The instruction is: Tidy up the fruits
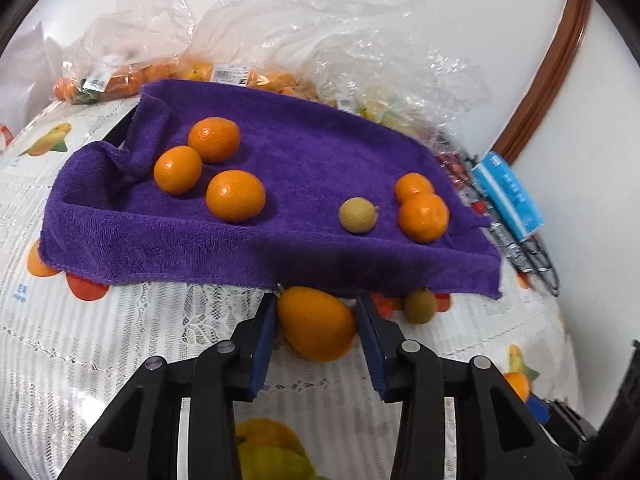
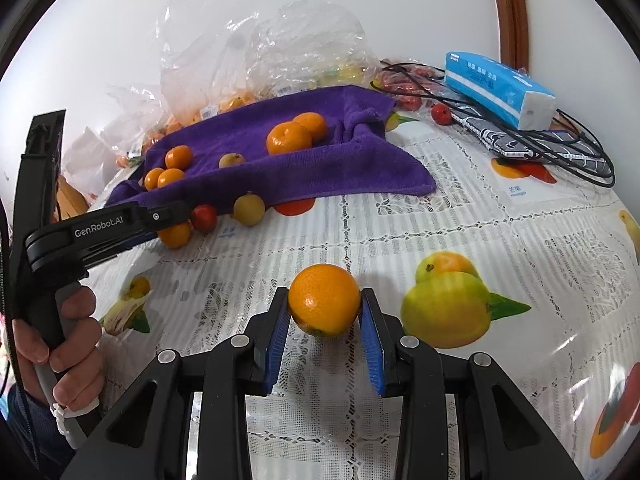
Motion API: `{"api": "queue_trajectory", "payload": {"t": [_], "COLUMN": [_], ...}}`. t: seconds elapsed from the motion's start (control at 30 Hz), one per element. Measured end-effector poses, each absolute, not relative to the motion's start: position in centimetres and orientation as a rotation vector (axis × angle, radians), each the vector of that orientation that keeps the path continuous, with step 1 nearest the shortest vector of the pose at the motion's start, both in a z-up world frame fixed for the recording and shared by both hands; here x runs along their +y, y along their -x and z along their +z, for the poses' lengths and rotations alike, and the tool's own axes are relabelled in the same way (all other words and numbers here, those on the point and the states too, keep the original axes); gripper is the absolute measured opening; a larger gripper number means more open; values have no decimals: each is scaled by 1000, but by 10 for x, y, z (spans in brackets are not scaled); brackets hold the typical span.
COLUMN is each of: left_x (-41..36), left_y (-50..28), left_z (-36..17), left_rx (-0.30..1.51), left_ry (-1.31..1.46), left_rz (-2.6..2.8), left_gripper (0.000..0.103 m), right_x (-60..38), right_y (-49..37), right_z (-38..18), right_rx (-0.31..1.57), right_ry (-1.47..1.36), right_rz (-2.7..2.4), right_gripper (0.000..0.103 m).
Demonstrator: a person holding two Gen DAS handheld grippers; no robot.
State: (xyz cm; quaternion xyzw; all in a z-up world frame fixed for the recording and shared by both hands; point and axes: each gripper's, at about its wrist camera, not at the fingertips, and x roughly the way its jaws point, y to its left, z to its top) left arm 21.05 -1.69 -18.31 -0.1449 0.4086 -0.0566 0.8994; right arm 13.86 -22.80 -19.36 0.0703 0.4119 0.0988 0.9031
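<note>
Straddling an orange fruit [image 1: 316, 326] on the desk [image 1: 100, 344], the left gripper [image 1: 318, 332] has its fingers apart, the left one nearly touching; contact is unclear. The fruit's long axis tilts up-left. Beyond lie a purple towel [image 1: 280, 248] bearing five oranges and one pale fruit.

Right view: the right gripper [image 2: 324, 320] fingers clamp one round mandarin [image 2: 324, 300] above the desk.

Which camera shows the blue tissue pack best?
The right wrist view: the blue tissue pack appears whole and sharp, lying on a wire rack. In the left wrist view it is blurred near the right edge.
</note>
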Motion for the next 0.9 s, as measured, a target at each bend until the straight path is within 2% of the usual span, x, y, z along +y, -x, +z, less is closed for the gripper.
{"api": "queue_trajectory", "payload": {"t": [0.37, 0.7, 0.9], "left_x": [-10, -9, -19], "left_y": [-192, -189, -193], "left_z": [-182, -182, -182], "left_rx": [844, 842, 853], "left_ry": [205, 203, 122], "left_rz": [-78, -69, -45], "left_gripper": [32, 32, 39], "right_x": [-226, -224, -224], "right_y": [-142, -143, -145], "right_z": [-195, -196, -197], "right_rx": [868, 871, 879], "right_ry": [-120, -106, -95], "right_rz": [196, 181, 178], "right_gripper": [35, 35, 35]}}
